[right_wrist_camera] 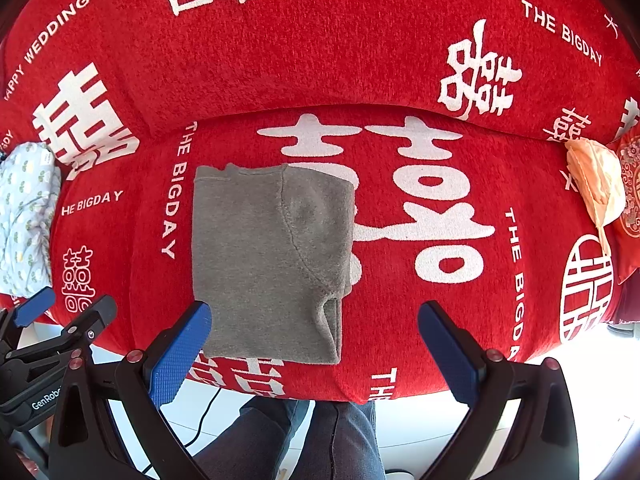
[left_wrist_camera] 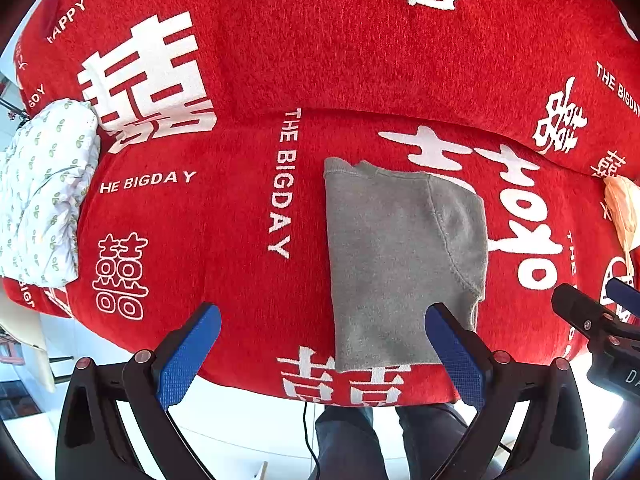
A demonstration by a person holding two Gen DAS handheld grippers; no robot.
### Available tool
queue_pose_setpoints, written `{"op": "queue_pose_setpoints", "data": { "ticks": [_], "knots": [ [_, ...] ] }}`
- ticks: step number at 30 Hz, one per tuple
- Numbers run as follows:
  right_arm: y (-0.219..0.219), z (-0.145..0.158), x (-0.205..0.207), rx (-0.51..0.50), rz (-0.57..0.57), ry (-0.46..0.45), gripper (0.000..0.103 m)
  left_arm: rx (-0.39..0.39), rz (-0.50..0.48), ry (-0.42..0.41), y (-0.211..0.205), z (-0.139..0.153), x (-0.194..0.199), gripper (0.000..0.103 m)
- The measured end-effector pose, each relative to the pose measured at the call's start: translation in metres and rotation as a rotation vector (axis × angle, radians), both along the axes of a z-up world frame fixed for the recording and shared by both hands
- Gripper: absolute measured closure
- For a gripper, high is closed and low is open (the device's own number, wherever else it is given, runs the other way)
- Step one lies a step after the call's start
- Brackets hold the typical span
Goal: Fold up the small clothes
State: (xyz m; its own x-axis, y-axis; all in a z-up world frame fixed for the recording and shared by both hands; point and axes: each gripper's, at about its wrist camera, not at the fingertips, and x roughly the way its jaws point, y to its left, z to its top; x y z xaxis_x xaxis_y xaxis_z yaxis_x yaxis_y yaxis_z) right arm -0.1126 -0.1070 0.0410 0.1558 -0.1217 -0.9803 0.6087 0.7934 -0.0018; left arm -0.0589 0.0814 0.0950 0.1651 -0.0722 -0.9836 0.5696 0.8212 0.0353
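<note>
A small grey knit garment point(left_wrist_camera: 396, 264) lies folded into a rectangle on the red sofa seat point(left_wrist_camera: 208, 240), near its front edge. It also shows in the right wrist view point(right_wrist_camera: 264, 264). My left gripper point(left_wrist_camera: 322, 338) is open and empty, held just in front of the seat edge, its right finger over the garment's near right corner. My right gripper point(right_wrist_camera: 314, 332) is open and empty, its left finger over the garment's near left corner. Each gripper shows at the edge of the other's view.
A white leaf-print cloth point(left_wrist_camera: 44, 196) lies bunched at the seat's left end. A peach cloth point(right_wrist_camera: 596, 184) lies at the right end beside a red patterned cushion point(right_wrist_camera: 632, 196). The sofa back point(right_wrist_camera: 320, 48) rises behind. The person's legs point(right_wrist_camera: 320, 440) stand below.
</note>
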Motion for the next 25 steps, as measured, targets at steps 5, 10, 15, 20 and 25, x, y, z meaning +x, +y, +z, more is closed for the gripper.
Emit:
{"op": "queue_pose_setpoints", "data": {
  "ticks": [5,10,15,20,25],
  "knots": [
    [0.0001,0.0003,0.0014,0.000,0.002,0.001,0.000,0.000,-0.002,-0.004,-0.0001,0.0005,-0.0007,0.001],
    [-0.0003,0.0011,0.0015,0.002,0.000,0.003,0.000,0.004,-0.008,-0.016,0.0010,0.0019,-0.0009,0.001],
    [0.0003,0.0008,0.0022,-0.001,0.003,0.003,0.000,0.005,0.000,-0.024,-0.0008,0.0019,-0.0035,0.001],
    [0.0009,0.0008,0.0015,-0.001,0.004,0.004,0.000,-0.003,0.000,-0.047,-0.0015,0.0047,-0.0049,0.001],
    [0.0016,0.0008,0.0016,-0.001,0.003,0.004,0.000,-0.002,-0.007,-0.042,-0.0041,0.0044,-0.0073,0.001]
  ]
}}
